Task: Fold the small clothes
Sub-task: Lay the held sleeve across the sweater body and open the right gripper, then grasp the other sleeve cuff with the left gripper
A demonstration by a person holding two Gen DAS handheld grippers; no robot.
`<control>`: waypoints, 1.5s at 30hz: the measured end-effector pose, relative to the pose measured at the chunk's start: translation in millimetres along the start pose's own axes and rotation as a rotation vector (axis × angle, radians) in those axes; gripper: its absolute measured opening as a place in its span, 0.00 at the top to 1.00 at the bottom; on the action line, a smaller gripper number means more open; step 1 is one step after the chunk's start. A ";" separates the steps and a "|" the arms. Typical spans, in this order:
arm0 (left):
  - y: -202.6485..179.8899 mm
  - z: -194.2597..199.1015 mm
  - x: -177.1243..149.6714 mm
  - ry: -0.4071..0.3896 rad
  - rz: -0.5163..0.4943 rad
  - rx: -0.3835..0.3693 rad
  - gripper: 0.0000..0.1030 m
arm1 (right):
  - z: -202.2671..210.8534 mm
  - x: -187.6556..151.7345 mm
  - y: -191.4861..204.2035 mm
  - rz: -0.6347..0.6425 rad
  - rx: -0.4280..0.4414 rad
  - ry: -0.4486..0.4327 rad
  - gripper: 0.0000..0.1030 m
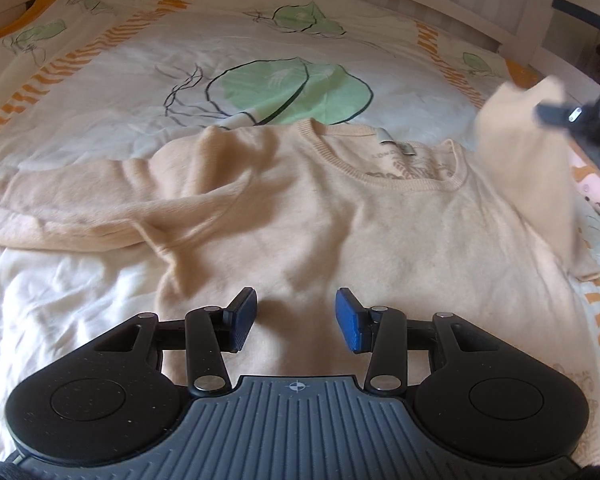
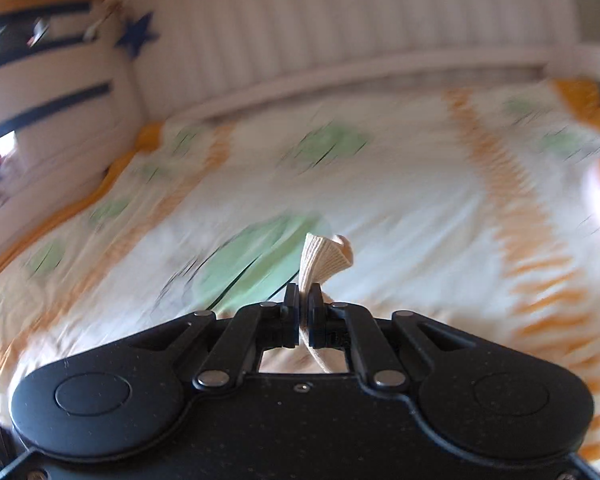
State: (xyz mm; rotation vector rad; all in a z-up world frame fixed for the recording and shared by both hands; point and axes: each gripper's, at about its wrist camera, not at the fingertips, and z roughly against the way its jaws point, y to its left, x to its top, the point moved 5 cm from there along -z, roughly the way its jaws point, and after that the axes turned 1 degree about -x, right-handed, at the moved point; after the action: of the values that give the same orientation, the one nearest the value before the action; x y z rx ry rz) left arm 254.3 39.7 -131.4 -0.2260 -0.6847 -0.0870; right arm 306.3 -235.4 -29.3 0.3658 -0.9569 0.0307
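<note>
I am holding my left gripper (image 1: 296,318), jaws apart, over the lower body of the beige sweater (image 1: 340,216), which is lying flat on the leaf-print bed cover (image 1: 260,60). My right gripper (image 2: 303,312) is clamping the ribbed sleeve cuff (image 2: 324,258), lifting it near the bed's right edge.

Open left gripper (image 1: 296,318) over cream sweater (image 1: 340,224) on bedspread (image 1: 140,60)

White slatted bed frame (image 1: 440,4); leaf-print duvet (image 1: 140,64), orange striped bands; soft daylight.
</note>
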 end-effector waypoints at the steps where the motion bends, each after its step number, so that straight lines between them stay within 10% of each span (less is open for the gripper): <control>1: 2.9 1.0 -0.2 0.005 0.003 -0.002 0.59 | -9.1 -13.3 12.3 0.012 0.010 0.028 0.91; 10: -8.4 1.5 16.2 0.004 -0.011 -0.047 0.59 | -16.8 -96.3 43.4 0.136 -0.023 0.125 0.58; 31: -89.6 -74.9 42.3 0.128 -0.008 -0.169 0.60 | 15.9 -153.3 -11.0 0.151 -0.134 0.058 0.47; 35: -94.3 -70.4 48.1 0.092 -0.032 -0.142 0.95 | 16.9 -153.2 -16.2 0.111 -0.109 0.052 0.47; 45: -109.7 -6.1 101.4 -0.186 -0.204 -0.040 0.96 | 17.0 -153.5 -14.2 0.117 -0.114 0.053 0.46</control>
State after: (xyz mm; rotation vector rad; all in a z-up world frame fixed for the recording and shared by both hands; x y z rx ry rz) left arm 319.5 -68.9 -52.0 -0.2040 -0.8904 -0.2775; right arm 206.3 -233.5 -147.9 0.2029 -0.9226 0.0919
